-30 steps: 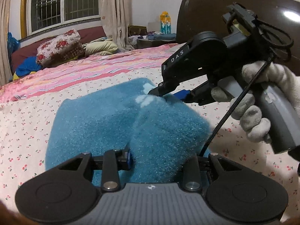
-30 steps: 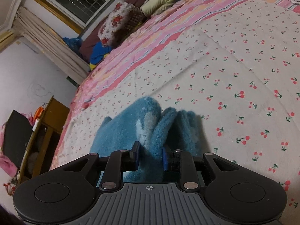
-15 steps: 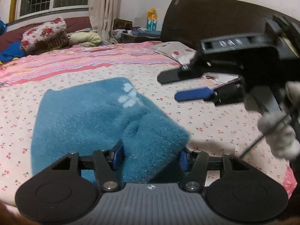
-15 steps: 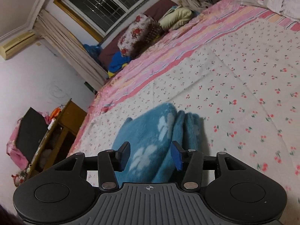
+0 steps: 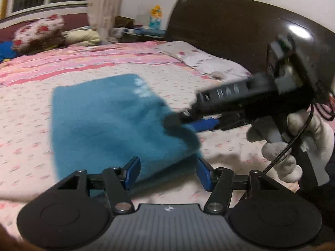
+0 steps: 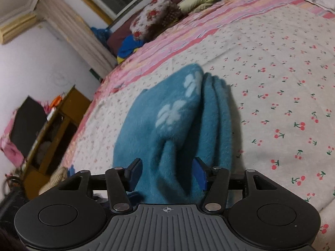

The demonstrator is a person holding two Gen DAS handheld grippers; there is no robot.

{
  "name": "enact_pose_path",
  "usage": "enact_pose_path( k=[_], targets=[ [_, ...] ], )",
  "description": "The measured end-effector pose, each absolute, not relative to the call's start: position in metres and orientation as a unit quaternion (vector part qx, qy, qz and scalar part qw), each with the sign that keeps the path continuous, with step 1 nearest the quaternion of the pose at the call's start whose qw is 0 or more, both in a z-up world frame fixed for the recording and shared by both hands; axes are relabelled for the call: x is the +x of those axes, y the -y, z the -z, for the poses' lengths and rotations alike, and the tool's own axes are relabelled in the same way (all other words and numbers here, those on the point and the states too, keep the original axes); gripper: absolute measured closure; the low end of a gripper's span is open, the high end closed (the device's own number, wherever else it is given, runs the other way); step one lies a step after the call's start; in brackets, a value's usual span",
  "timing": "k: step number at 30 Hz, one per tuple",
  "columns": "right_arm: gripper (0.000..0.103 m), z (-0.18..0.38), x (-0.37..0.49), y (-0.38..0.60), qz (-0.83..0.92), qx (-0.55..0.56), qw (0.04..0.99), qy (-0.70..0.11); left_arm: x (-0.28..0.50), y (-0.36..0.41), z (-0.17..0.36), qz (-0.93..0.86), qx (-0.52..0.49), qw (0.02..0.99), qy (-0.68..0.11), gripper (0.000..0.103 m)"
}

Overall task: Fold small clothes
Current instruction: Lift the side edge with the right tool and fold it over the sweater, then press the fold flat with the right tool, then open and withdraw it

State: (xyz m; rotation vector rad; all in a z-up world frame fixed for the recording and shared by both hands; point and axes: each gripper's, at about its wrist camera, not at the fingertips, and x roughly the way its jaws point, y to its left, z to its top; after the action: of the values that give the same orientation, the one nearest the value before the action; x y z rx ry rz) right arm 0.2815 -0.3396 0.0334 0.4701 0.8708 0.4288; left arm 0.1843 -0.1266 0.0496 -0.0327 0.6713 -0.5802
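A fuzzy blue garment (image 5: 104,121) with white flower marks lies folded on the cherry-print bedsheet (image 5: 25,108). My left gripper (image 5: 167,173) stands open at its near edge, and the blue pads sit either side of the fabric without pinching it. In the right wrist view the folded garment (image 6: 150,129) bulges up between the fingers of my right gripper (image 6: 167,173). Its jaws are opening and the pads do not press the cloth. In the left wrist view, the right gripper (image 5: 184,123) hovers at the garment's right edge, held by a white-gloved hand (image 5: 289,146).
A dark headboard (image 5: 219,31) and a pillow (image 5: 199,58) close off the bed's far right. A floral cushion (image 6: 155,18) and bedding lie under the window. A wooden cabinet (image 6: 54,129) stands beside the bed on the left.
Both grippers' jaws have widened and let go of the blue garment. It has dropped flatter onto the bed, and both grippers have drawn back from it.
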Motion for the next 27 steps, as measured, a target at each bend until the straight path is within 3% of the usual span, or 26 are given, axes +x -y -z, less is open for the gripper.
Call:
enact_pose_path(
  k=[4, 6, 9, 22, 27],
  targets=[
    [0.056, -0.019, 0.285, 0.332, -0.19, 0.215, 0.855, -0.433, 0.194, 0.1, -0.049, 0.232, -0.048, 0.914, -0.328, 0.04],
    [0.077, -0.017, 0.285, 0.33, -0.192, 0.218, 0.853, -0.434, 0.204, 0.093, -0.048, 0.212, -0.059, 0.919, -0.327, 0.04],
    [0.093, -0.02, 0.28, 0.33, -0.192, 0.215, 0.857, -0.427, 0.217, 0.09, -0.052, 0.19, -0.067, 0.929, -0.311, 0.04],
    [0.093, -0.006, 0.282, 0.344, -0.155, 0.203, 0.857, -0.448, 0.25, 0.106, -0.025, 0.15, -0.008, 0.934, -0.324, 0.033],
    [0.072, -0.032, 0.282, 0.353, -0.168, 0.244, 0.873, -0.387, 0.252, 0.098, -0.027, 0.158, -0.03, 0.931, -0.327, 0.033]
  ],
)
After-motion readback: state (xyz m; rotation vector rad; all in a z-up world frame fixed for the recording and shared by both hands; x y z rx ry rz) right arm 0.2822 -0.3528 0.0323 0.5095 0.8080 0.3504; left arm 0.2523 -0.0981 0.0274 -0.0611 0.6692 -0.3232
